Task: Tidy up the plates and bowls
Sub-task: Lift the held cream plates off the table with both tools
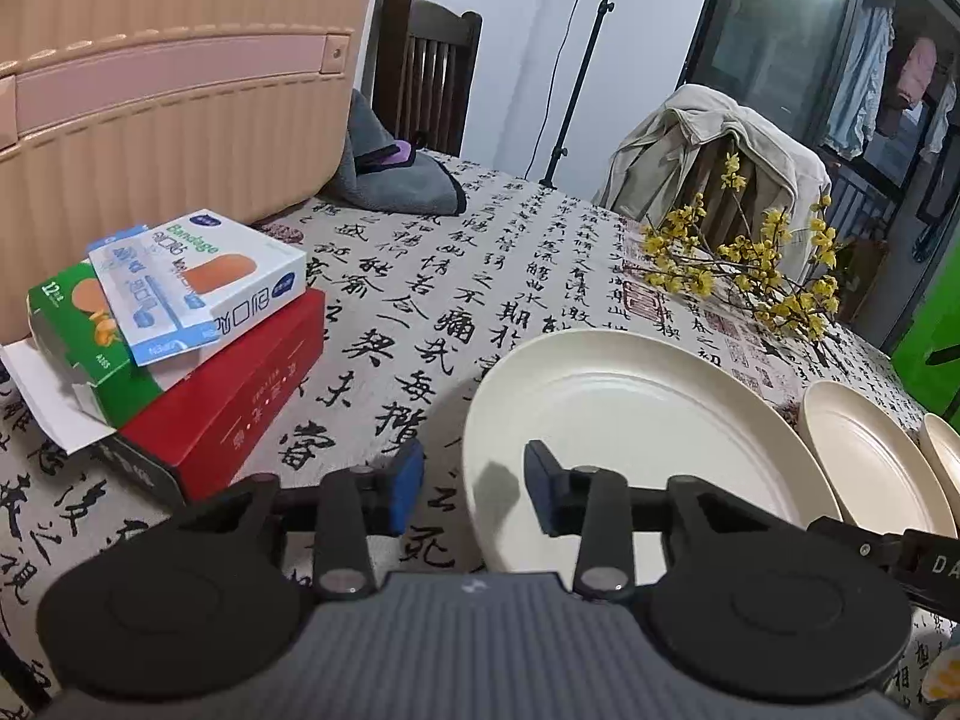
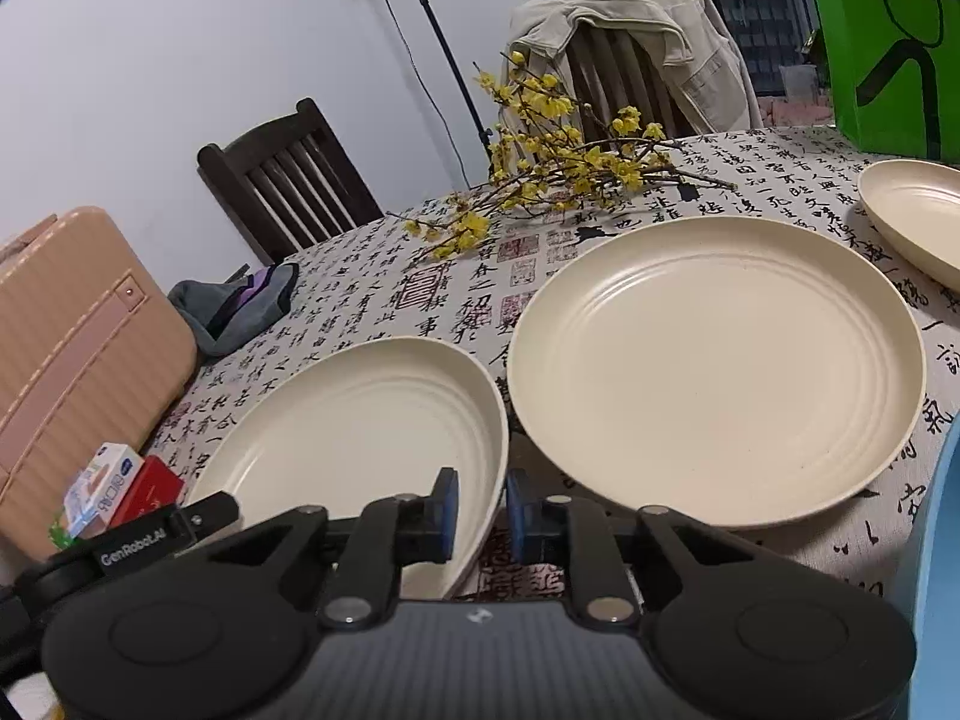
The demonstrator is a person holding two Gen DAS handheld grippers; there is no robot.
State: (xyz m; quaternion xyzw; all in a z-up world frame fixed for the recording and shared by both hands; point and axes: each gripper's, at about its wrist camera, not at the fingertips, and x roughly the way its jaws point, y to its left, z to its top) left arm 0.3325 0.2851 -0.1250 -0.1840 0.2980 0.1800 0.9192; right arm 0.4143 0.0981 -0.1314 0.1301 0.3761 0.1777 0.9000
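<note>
Both grippers at the near rim of one cream plate.
Left gripper (image 1: 474, 489) straddled plate (image 1: 630, 438) rim, pads apart; right gripper (image 2: 482, 513) pinched the rim near the table's (image 2: 372, 276) front edge.

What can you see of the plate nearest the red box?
Round cream plate, matte, plastic-looking, empty, with concentric ridges and a raised rim. It lies on the printed tablecloth, close beside a second plate. The left gripper straddles its near rim, jaws open; the right gripper is shut on the rim's other side.
</note>
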